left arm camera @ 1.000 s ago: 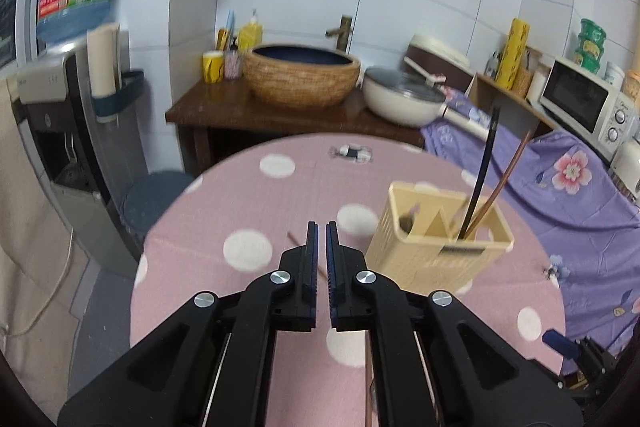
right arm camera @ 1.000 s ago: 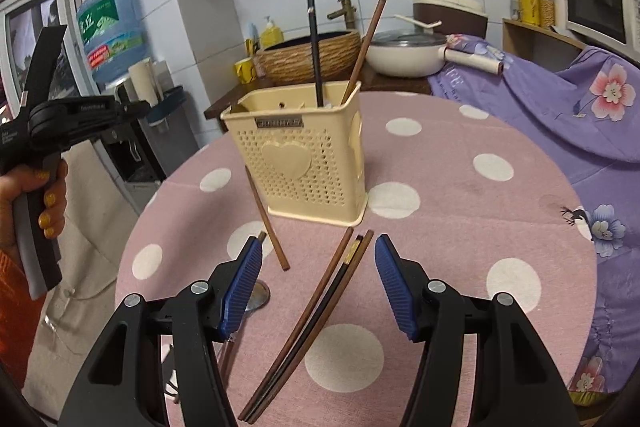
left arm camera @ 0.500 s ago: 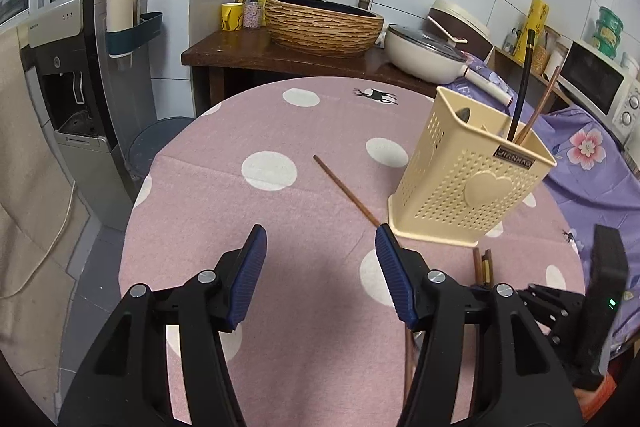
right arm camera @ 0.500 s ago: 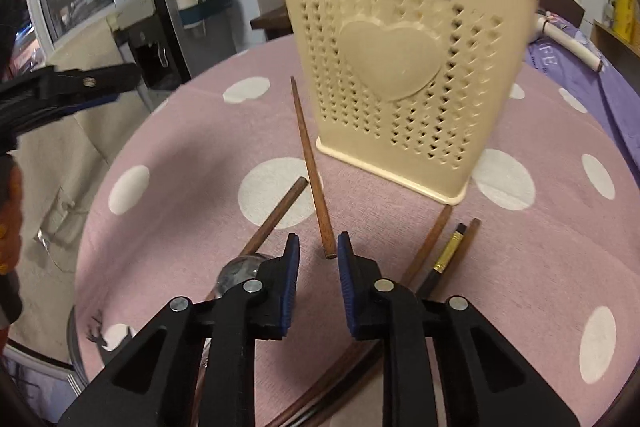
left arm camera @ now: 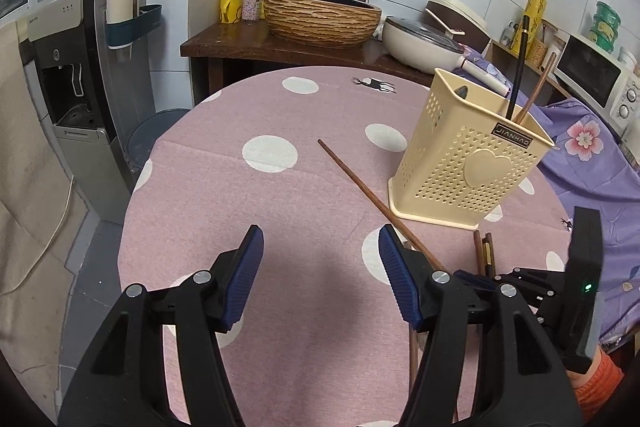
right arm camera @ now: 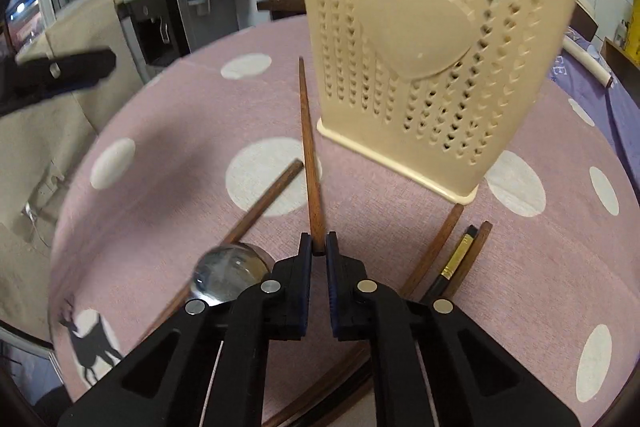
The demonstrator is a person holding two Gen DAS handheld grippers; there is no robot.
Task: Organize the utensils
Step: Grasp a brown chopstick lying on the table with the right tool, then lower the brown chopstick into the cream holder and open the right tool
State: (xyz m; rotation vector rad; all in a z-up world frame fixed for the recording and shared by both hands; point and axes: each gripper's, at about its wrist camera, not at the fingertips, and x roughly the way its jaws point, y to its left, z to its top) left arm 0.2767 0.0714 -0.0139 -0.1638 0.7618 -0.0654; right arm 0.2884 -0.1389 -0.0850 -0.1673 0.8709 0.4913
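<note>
Right wrist view shows the right gripper (right arm camera: 319,247) squeezed tight on the near end of a brown chopstick (right arm camera: 309,151); it grabs the end, I think, so the long stick can swing up and drop tip-first into the yellow basket (right arm camera: 432,59); the stick lies on the pink spotted table (right arm camera: 168,131), just left of the basket's base. More sticks wait nearby: a second brown stick (right arm camera: 262,205) slants off to the left, a shiny spoon (right arm camera: 228,269) sits by the gripper, and a dark bundle of chopsticks (right arm camera: 456,259) lies to the right.

In the left wrist view the left gripper (left arm camera: 320,279) hangs over bare cloth with its jaws apart and nothing between them; it looks ready for the next pick. The basket (left arm camera: 464,163) stands upright with a black stick (left arm camera: 518,67) already leaning inside.

A second ago things were swapped; the right jaws stood wide over the bundle and the left jaws were pressed together. The right gripper has since come down low, close to the basket, and closed on the stick.
</note>
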